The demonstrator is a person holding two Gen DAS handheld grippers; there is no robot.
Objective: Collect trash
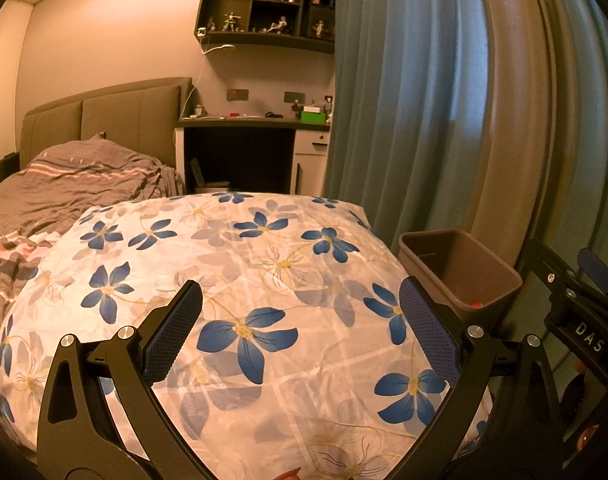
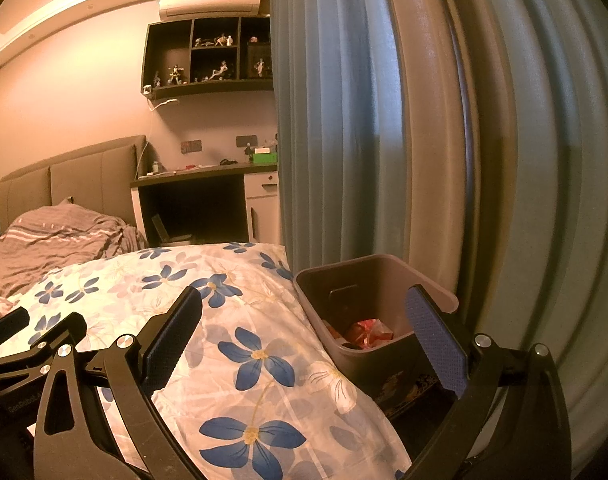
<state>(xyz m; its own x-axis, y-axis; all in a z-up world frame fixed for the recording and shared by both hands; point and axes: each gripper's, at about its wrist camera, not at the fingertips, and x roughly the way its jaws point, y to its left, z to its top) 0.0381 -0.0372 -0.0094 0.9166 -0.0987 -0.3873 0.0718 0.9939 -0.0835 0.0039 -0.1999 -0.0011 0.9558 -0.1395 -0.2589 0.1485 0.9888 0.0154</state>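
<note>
One bin (image 2: 367, 320) with red wrappers (image 2: 365, 332).

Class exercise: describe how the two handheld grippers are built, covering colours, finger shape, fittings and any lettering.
Both the left gripper and the right gripper have black frames with triangular cut-outs, silver round bolts at the joints, and two flat fingers faced with dark blue dimpled pads. White lettering, partly readable as "DAS", marks one body.

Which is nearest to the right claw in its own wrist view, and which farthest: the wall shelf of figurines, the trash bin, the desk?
1. Trash bin: just ahead of the right claw, beside the floral bedcover.
2. Desk: across the room, by the headboard.
3. Wall shelf of figurines: above the desk, farthest.
</note>
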